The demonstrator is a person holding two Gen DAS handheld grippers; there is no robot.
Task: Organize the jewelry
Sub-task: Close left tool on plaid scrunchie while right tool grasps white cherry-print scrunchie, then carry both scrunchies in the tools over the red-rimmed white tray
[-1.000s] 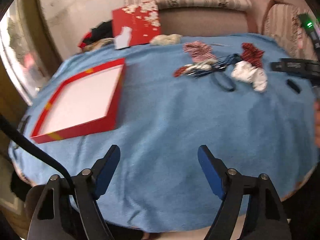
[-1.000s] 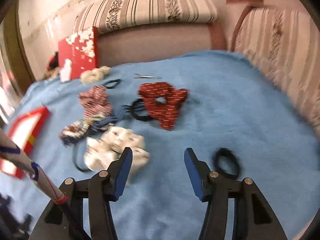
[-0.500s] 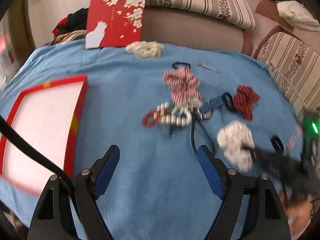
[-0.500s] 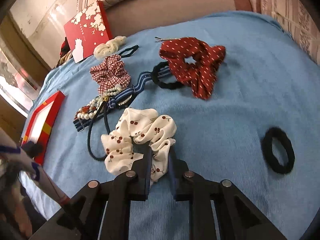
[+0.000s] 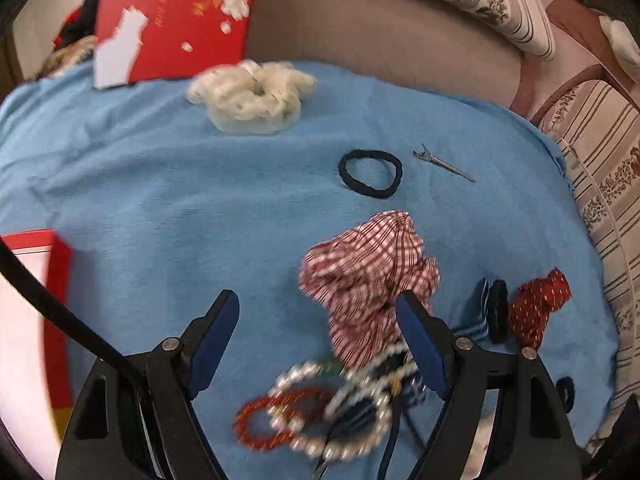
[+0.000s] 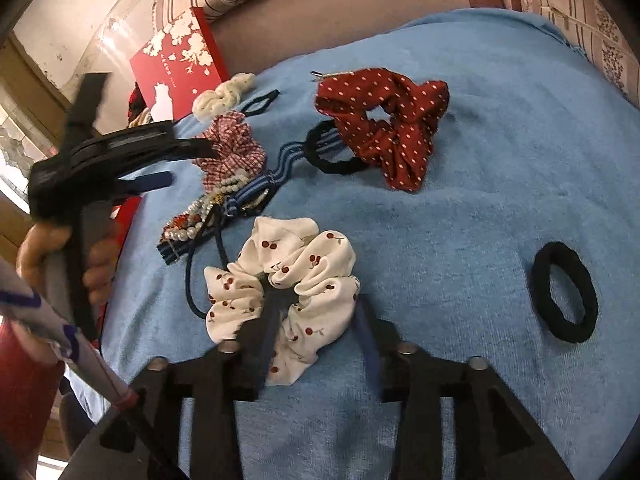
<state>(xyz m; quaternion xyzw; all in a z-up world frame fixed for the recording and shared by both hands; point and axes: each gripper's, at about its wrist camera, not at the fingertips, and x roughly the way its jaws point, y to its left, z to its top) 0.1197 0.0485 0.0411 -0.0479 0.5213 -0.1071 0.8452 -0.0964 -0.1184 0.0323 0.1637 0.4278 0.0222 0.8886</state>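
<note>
Both grippers stood open. Between the right gripper's (image 6: 316, 320) blue fingers lay the cherry-print scrunchie (image 6: 280, 280), ungripped; the left gripper (image 5: 318, 340) hovered empty just above the pearl bracelets (image 5: 332, 408).

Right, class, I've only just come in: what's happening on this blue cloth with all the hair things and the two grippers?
A person is sorting hair accessories and jewelry on a blue cloth. The right gripper is open around the cherry-print scrunchie, one finger through its middle. The left gripper is open above the pearl bracelets, beside the red checked scrunchie. The red dotted scrunchie and a black hair tie lie untouched.
</note>
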